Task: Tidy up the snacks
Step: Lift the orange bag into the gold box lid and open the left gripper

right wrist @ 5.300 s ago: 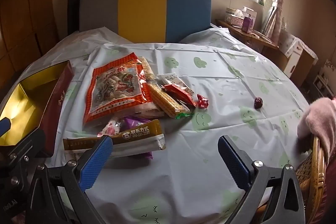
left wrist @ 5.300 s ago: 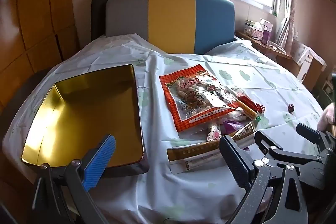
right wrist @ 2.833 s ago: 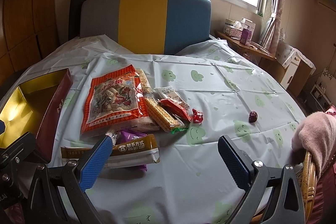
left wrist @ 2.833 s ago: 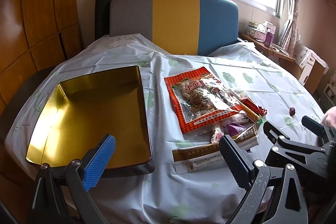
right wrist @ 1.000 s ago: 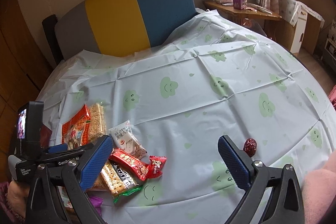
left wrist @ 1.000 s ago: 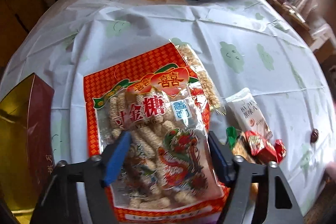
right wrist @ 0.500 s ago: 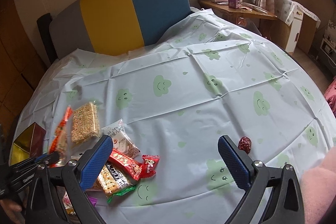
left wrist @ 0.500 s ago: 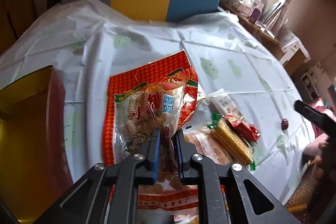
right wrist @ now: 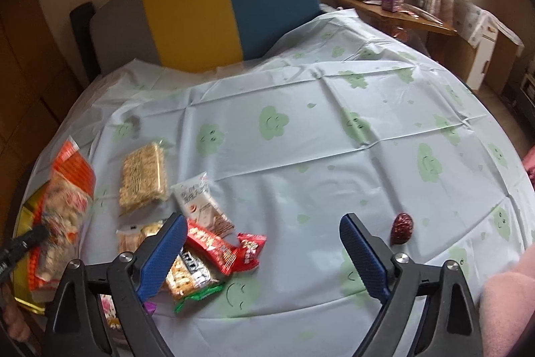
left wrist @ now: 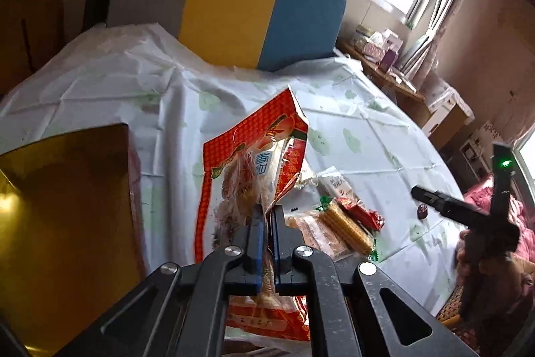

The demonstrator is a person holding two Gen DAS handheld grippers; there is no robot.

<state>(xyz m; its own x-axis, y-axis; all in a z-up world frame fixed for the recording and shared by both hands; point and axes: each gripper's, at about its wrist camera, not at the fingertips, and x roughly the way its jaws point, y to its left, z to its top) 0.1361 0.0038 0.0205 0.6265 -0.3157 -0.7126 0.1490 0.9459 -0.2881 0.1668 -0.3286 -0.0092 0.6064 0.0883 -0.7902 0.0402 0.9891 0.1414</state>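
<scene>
1. Red-and-orange plastic marks the large snack bag (left wrist: pixel 254 176), which is pinched at its near end between the blue pads of the left hand-held gripper (left wrist: pixel 266 223); the jaws are clenched on the film, and the bag is judged partly lifted off the desk (left wrist: pixel 367 136).
2. Its long axis is seen running straight away from that gripper, up the left wrist view.
3. The gold tray (left wrist: pixel 67 206) lies just to the left of the held bag, near it, so a short sideways carry is judged to be the coming move; the left hand is clearly the nearer one.
4. The right hand-held gripper (right wrist: pixel 264 253) is released, its jaws closing slightly with nothing between the pads.
5. Small wrapped snacks (right wrist: pixel 214 246) lie just beyond its left pad, and a dark red candy (right wrist: pixel 403 226) lies beside the right pad.
</scene>
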